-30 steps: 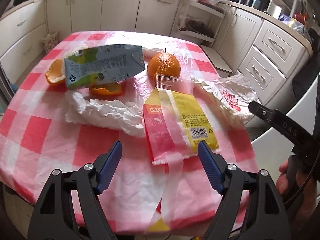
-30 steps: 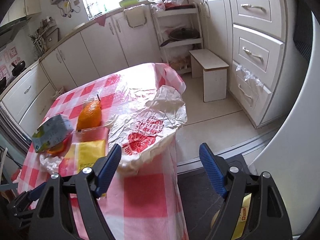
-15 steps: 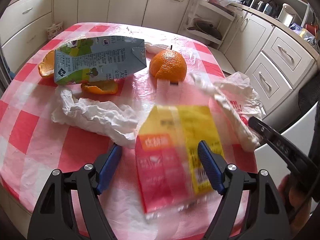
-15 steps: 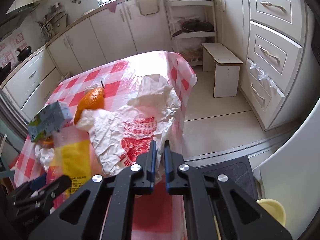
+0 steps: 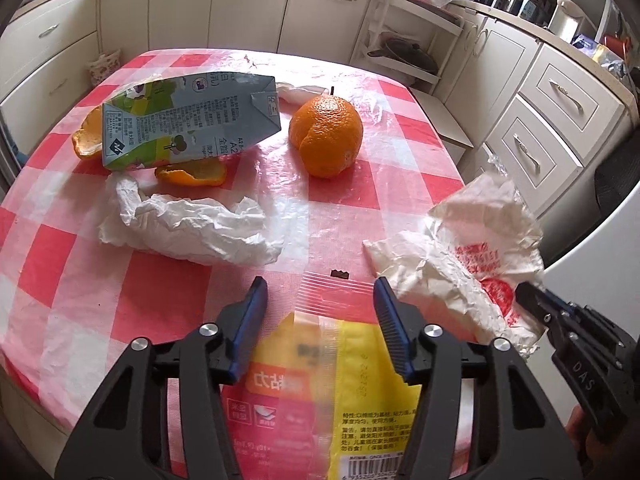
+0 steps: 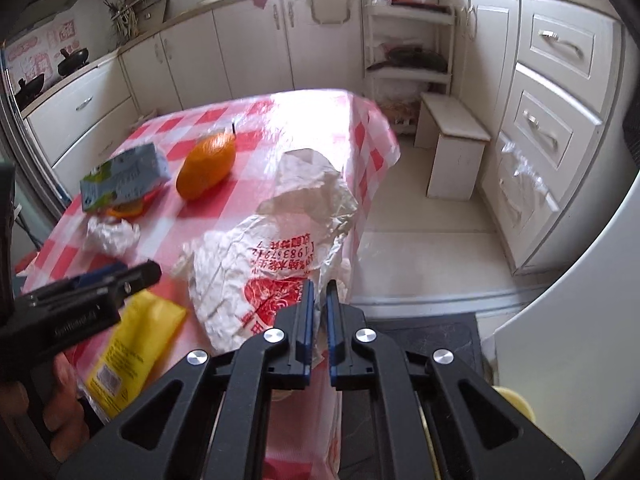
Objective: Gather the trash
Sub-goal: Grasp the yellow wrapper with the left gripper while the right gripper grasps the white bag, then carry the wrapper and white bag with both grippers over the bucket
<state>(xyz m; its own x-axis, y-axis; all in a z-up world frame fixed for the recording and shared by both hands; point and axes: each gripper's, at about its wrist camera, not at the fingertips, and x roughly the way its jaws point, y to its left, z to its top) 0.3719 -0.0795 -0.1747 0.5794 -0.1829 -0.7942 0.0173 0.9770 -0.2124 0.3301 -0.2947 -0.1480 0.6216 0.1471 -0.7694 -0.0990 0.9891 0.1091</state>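
Note:
My right gripper (image 6: pixel 318 292) is shut on the edge of a white plastic bag with red print (image 6: pixel 276 252), which lies at the table's right edge; the bag also shows in the left wrist view (image 5: pixel 460 256). My left gripper (image 5: pixel 320 316) is open, its jaws on either side of a yellow and pink snack wrapper (image 5: pixel 320 392) at the near table edge; the wrapper also shows in the right wrist view (image 6: pixel 136 348). Further back lie a crumpled white tissue (image 5: pixel 188 228), orange peels (image 5: pixel 192 174), a flattened milk carton (image 5: pixel 184 120) and a whole orange (image 5: pixel 326 134).
The table has a red and white checked cloth (image 5: pixel 80 264). Cream cabinets (image 5: pixel 552 120) line the walls. A small white stool (image 6: pixel 452 148) and an open shelf rack (image 6: pixel 408 60) stand to the right of the table. A yellow object (image 6: pixel 512 404) sits low on the floor.
My right gripper closed on the white bag and lifted its edge. My left gripper moved forward and down over the snack wrapper, jaws narrowing around it.

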